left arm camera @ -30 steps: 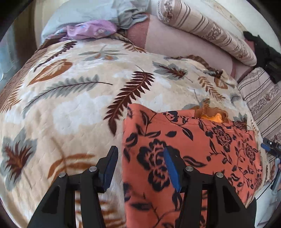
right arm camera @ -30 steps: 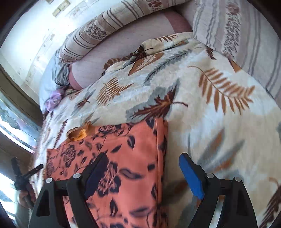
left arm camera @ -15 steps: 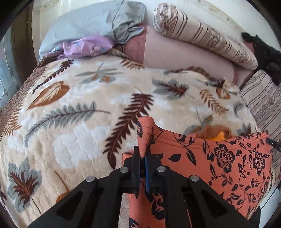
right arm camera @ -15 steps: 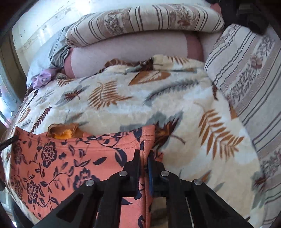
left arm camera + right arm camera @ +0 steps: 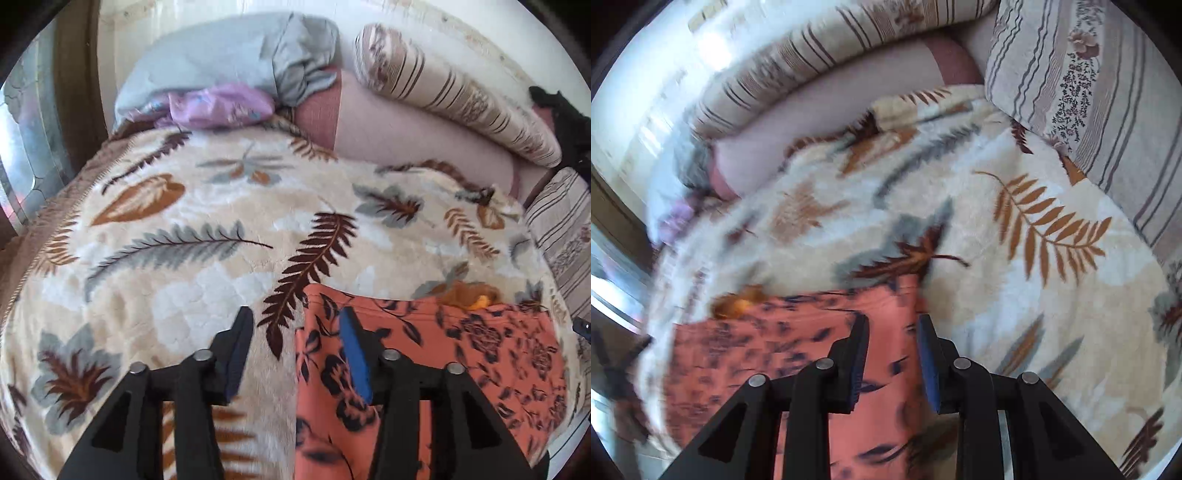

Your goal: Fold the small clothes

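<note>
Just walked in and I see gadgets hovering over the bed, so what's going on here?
A person is folding an orange floral garment on a leaf-patterned blanket, working a handheld gripper in each hand. The left gripper sits over the garment's left edge and the right gripper over its right edge. Both sets of fingers are opening, with cloth showing between them but not pinched. The garment lies on the blanket.

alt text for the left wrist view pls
The left gripper, its jaws opening, hangs over the left edge of an orange floral garment lying on a leaf-print blanket. Pillows and loose clothes line the far end.
</note>
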A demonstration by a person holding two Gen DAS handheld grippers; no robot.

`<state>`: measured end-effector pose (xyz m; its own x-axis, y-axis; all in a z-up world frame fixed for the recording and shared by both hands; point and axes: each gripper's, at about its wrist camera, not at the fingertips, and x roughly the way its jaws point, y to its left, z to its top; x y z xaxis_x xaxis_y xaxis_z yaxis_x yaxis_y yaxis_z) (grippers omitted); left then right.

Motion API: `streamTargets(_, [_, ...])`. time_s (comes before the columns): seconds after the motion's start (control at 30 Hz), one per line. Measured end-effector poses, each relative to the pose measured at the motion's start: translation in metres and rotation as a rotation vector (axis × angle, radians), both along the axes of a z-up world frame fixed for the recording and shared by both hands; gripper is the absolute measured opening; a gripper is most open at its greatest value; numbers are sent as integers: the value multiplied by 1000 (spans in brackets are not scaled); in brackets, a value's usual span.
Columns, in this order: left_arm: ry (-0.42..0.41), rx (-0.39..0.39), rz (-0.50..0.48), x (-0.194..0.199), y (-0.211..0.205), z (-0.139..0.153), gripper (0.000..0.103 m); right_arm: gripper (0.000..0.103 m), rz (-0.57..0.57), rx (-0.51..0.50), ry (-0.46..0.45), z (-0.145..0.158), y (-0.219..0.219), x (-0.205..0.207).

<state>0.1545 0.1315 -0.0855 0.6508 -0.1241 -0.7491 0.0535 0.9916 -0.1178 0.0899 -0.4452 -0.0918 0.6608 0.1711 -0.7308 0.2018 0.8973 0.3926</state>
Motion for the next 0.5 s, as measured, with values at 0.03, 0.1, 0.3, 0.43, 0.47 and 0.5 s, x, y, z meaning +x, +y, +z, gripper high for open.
streamTargets(0.03, [-17,-3,-4,-14,-1,8,64,49,25,56,-23,8,6,-9])
streamTargets(0.1, [-39,-5,-29,-43,-8,16,72,88,81,179,-68,17,27,-30])
streamTargets(0.3, [47,0,-84,-97,-36,-28,72,91,194,433,-32,-30,73,-72])
streamTargets(0.43, [175,47,-27,-95,-26,-73,51,75,15,444,101,-85,44,-84])
streamTargets(0.47, [178,52,-6,-97,-23,-64,51,77,-15,455,90,-79,39,-92])
streamTargets(0.5, [156,56,4,-101,-21,-56,51,77,-35,423,82,-70,39,-97])
